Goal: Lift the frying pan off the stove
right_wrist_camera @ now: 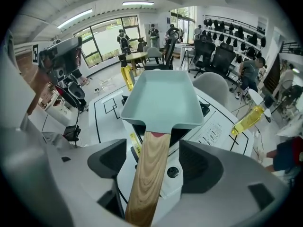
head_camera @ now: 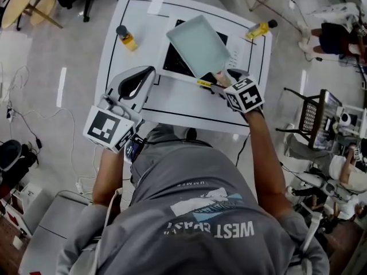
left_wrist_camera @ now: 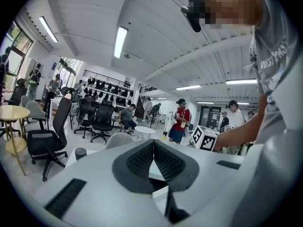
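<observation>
Showing an early stage of the lift: finding the frying pan (head_camera: 198, 44) not yet raised, resting on the black stove (head_camera: 172, 62) at the middle of the white bench (head_camera: 183, 105).

Reaching in from 5 o'clock of the pan with the right tongs (head_camera: 221, 80), jaws spread wide on either side of the handle (right_wrist_camera: 147, 174), standing clear of it and gripping nothing. Holding the left tongs (head_camera: 148, 73) at 8 o'clock of the stove, jaws pressed together and empty. Leaving, by the look of it, the closing on the handle and the raising itself.

Presenting the pan as square, shallow and smooth, in matte pale teal with sloped walls. Presenting the handle as a flat strip of light wood with visible grain. Showing ribbed dark pads (right_wrist_camera: 199, 164) set in glossy white jaw bodies.

Noting a yellow bottle (head_camera: 127, 38) at 10 o'clock of the stove and a second yellow bottle (head_camera: 258, 30) at 2 o'clock.
</observation>
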Demonstrator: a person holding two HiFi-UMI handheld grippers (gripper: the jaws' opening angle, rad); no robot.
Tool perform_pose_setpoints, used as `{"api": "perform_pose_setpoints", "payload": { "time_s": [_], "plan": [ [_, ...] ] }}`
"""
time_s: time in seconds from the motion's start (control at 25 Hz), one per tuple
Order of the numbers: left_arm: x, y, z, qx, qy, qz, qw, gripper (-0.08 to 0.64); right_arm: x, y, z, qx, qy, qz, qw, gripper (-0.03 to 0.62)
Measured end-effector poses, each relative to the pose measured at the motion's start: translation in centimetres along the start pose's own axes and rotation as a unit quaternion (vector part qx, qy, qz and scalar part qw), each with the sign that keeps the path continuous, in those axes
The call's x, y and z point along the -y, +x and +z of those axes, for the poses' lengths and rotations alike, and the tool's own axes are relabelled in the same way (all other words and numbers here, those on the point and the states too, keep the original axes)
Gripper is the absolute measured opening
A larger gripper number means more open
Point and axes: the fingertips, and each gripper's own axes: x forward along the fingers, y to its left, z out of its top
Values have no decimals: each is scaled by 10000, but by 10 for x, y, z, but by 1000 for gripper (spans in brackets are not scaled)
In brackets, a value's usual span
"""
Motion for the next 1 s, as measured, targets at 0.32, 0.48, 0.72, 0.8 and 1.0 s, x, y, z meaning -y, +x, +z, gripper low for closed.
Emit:
{"api": "perform_pose_setpoints", "payload": {
  "time_s": [0.32, 0.48, 0.72, 0.8, 1.0],
  "plan": [
    [-15, 1, -10, -32, -82, 91, 9999, -2, 1, 24, -8, -558, -119, 111, 9983, 365],
    [-24, 2, -13, -51, -119, 147, 9998, -2, 2, 33, -11, -793, -53, 159, 9967, 344],
    [-31, 8, -18, -58, -152, 133, 9998, -2, 9, 43, -20, -1261, -305, 96, 9915, 265],
    [-32, 10, -19, -61, -166, 121, 9998, -2, 10, 46, -23, -1355, -304, 138, 9902, 196],
    [-35, 10, -20, -68, -189, 151, 9997, -2, 9, 46, -24, -1361, -92, 297, 9902, 159]
  ]
}}
